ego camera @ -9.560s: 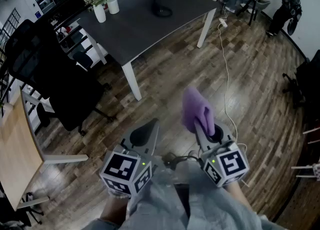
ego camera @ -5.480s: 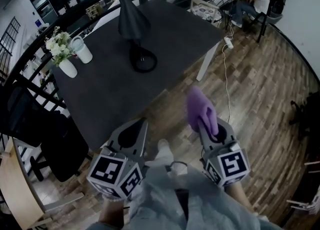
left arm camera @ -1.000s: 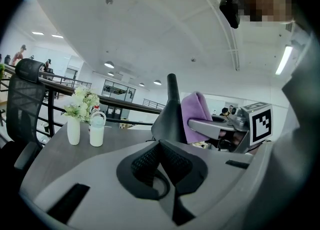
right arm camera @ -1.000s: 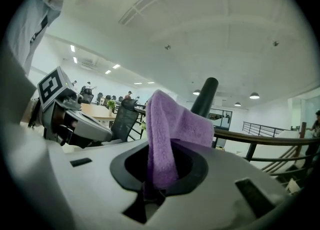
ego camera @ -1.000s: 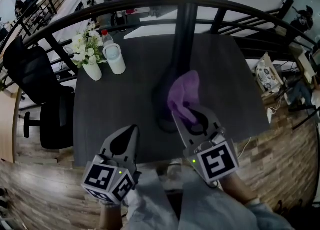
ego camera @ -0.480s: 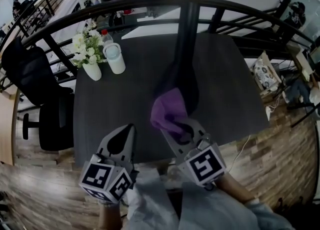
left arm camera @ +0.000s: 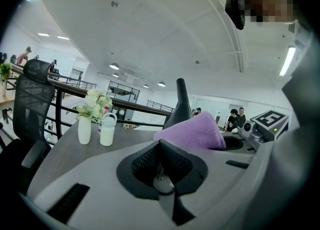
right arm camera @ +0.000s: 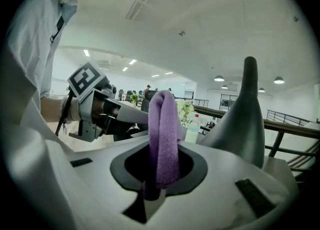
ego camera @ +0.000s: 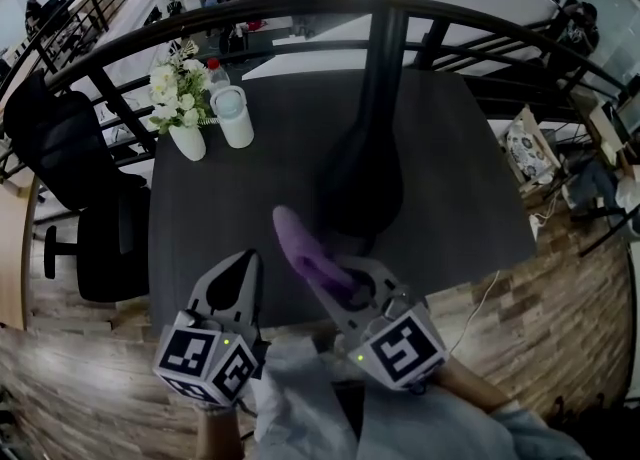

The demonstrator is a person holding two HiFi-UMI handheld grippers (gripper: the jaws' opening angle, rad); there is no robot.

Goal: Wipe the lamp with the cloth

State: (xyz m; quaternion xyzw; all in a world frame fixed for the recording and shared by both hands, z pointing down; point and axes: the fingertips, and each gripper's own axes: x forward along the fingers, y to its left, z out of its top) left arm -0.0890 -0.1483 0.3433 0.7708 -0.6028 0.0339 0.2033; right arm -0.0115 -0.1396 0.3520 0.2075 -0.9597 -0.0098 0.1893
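Swung leftward beside the lamp [ego camera: 362, 168], the right tool [ego camera: 322, 278] is clamped on the purple cloth [ego camera: 298, 246]; the left tool [ego camera: 243, 260] is closed, empty.

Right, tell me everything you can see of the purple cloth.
The purple cloth looks soft and fleecy and is bunched into a folded strip. The right gripper is shut on its lower end, and the free end stands up past the jaws, above the near edge of the dark table. In the head view it sits just left of the black lamp. The right gripper view shows a gap between them.
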